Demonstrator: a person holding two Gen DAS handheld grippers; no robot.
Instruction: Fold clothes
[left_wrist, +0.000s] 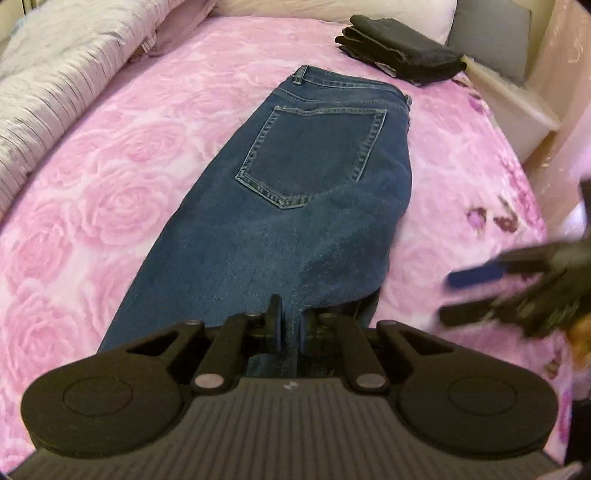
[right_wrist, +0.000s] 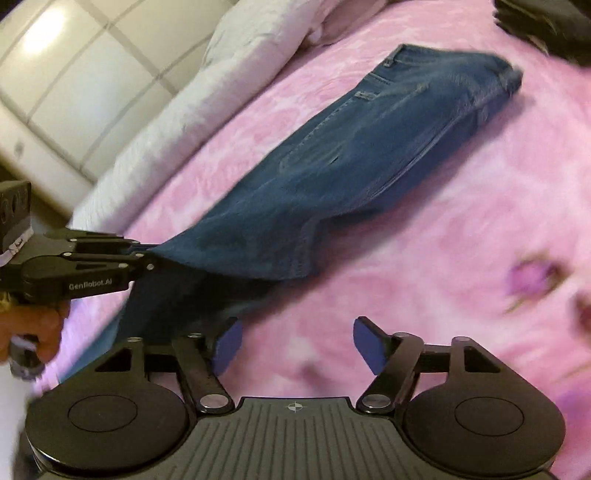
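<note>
**Gripping the jeans at mid-length on a pink bed**

Left claw (left_wrist: 290, 328): fingers drawn almost together, pinching a raised ridge of denim between the pads; seen from the right wrist view as a dark claw (right_wrist: 142, 256) clamped on the cloth's edge, with the person's hand (right_wrist: 37, 332) below it. Right claw (right_wrist: 295, 345): fingers spread wide, blue pads apart, nothing between them, poised over bare blanket just beside the jeans; in the left wrist view it shows blurred at the right edge (left_wrist: 476, 295). Jeans (left_wrist: 306, 177): blue, folded lengthwise with one leg on the other, back pocket (left_wrist: 314, 155) uppermost, waistband toward the far end of the bed; the near part is lifted off the surface at the left claw. Blanket (left_wrist: 110, 184): pink, rose-patterned, covering the bed. Dark folded garment (left_wrist: 399, 50): lying beyond the waistband, apart from the jeans. Pale quilt (left_wrist: 48, 92): bunched along the bed's left side.
</note>
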